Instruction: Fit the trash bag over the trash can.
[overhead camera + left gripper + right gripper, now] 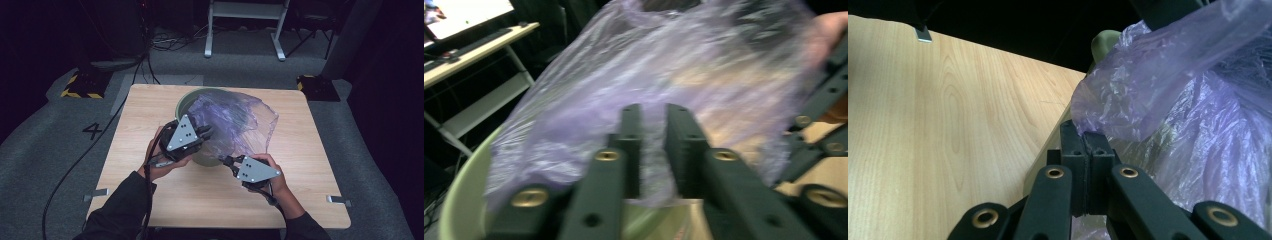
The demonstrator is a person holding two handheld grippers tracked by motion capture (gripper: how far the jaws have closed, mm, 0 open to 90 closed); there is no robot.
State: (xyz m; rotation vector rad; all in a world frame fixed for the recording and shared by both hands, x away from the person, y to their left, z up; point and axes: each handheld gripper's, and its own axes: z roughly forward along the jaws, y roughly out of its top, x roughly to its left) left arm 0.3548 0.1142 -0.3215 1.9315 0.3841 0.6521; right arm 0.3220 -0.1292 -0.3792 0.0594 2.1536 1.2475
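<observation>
A pale green bin (186, 100) stands at the middle back of the wooden table (145, 110), with a crinkled purple see-through bag (240, 117) draped in and over it toward the right. My left gripper (206, 132) reaches over the bin's near rim. In the left gripper view its jaws (655, 107) stand close together with the bag's film (704, 65) between them, above the bin's rim (459, 200). My right gripper (225, 161) is at the bin's near right side. Its jaws (1083, 131) are pressed together on a lower fold of the bag (1148, 85).
Bare table (948, 125) lies to the left of the right gripper's jaws. Metal clamps (97, 194) (339, 200) stick out near the table's front corners. On the floor behind are striped yellow-black bases (82, 85), a white frame (245, 30) and cables.
</observation>
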